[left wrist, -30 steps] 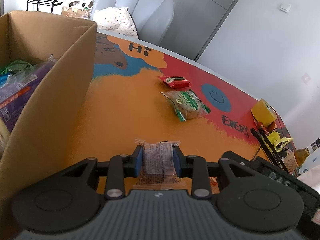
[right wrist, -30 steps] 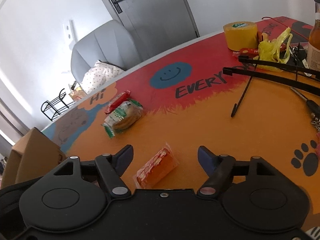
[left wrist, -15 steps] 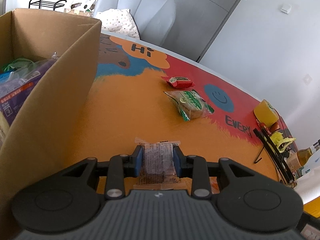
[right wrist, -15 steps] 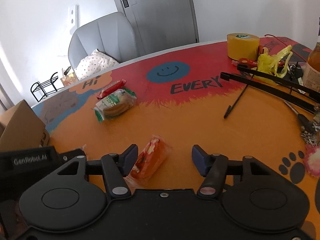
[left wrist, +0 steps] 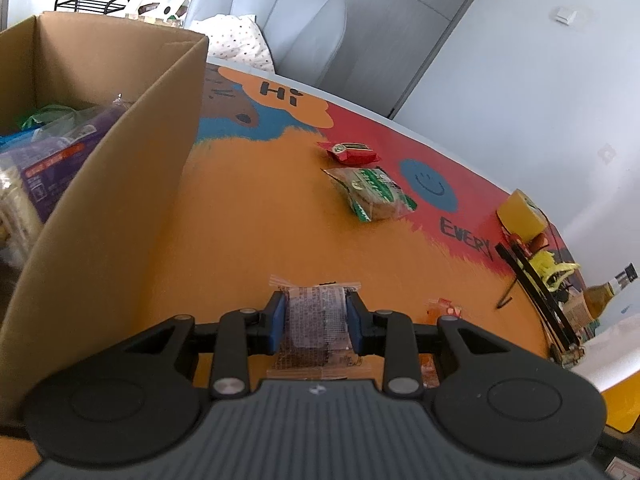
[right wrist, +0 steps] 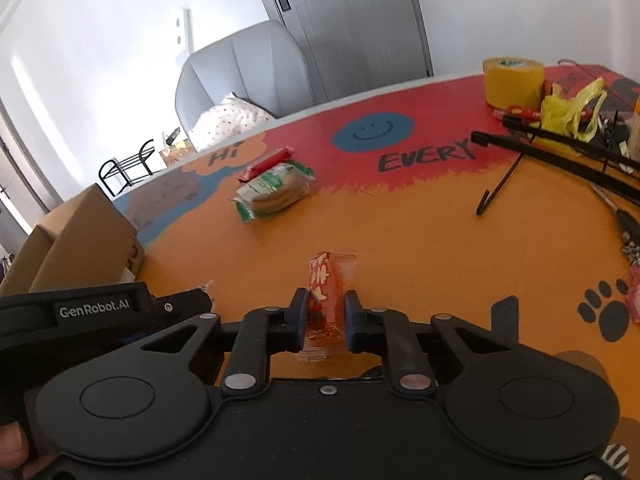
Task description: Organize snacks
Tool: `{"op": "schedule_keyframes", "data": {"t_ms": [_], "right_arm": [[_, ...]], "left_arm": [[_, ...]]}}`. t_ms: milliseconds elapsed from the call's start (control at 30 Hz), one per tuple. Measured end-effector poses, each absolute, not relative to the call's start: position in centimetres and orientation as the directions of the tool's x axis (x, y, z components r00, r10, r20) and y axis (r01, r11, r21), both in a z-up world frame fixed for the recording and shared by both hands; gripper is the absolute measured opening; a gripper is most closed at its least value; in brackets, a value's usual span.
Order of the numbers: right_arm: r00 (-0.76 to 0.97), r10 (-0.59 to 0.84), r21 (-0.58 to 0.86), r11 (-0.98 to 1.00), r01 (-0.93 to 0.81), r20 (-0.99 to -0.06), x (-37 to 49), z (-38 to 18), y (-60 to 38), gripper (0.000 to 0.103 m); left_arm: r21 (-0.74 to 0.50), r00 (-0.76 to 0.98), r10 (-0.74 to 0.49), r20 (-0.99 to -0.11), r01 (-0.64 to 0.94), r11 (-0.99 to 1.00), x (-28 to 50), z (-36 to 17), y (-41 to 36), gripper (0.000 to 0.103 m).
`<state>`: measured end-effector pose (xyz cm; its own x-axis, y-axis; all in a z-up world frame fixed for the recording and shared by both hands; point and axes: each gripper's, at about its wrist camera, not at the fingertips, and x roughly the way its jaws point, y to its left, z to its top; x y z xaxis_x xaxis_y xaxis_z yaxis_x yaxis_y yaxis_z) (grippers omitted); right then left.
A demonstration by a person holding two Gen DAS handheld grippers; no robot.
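Cardboard box [left wrist: 120, 184] stands beside left gripper [left wrist: 316, 320]; biscuit pack [left wrist: 372, 194] beyond.

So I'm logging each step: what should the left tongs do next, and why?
Probably carry the brown snack left over the cardboard box wall. The left tongs are shut on it, and the box beside them already holds snacks.

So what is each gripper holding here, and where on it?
The left gripper clamps a clear-wrapped brown snack across its middle. The right gripper pinches an orange snack packet across its near half.
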<state>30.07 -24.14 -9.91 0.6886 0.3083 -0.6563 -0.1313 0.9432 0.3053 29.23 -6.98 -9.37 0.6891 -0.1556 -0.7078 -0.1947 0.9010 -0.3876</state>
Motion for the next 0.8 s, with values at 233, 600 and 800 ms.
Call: {"op": "schedule_keyframes", "data": {"t_ms": [233,600,800], "right_arm": [[0.716,0.334,0.331,0.932,-0.151,-0.613,29.0,-7.6,-23.9,0.017],[0.74,0.416,0.377,0.896,-0.234,-0.529,28.2,-3.0,-21.4,0.017],[0.739,0.463,0.402,0.872,-0.28,-0.489,28.2,-1.5,-19.3,0.017]], "left_arm": [[-0.39,0.721,-0.161,-0.674,-0.161,0.907,28.0,-7.0,-6.7,0.031],[-0.365,0.784,-0.128,-0.607,-0.132,0.922,26.4,-2.2,-4.0,0.031],[-0.352,0.805,-0.099,-0.585,-0.143,0.925,25.8,-0.5,-1.3,0.031]]}}
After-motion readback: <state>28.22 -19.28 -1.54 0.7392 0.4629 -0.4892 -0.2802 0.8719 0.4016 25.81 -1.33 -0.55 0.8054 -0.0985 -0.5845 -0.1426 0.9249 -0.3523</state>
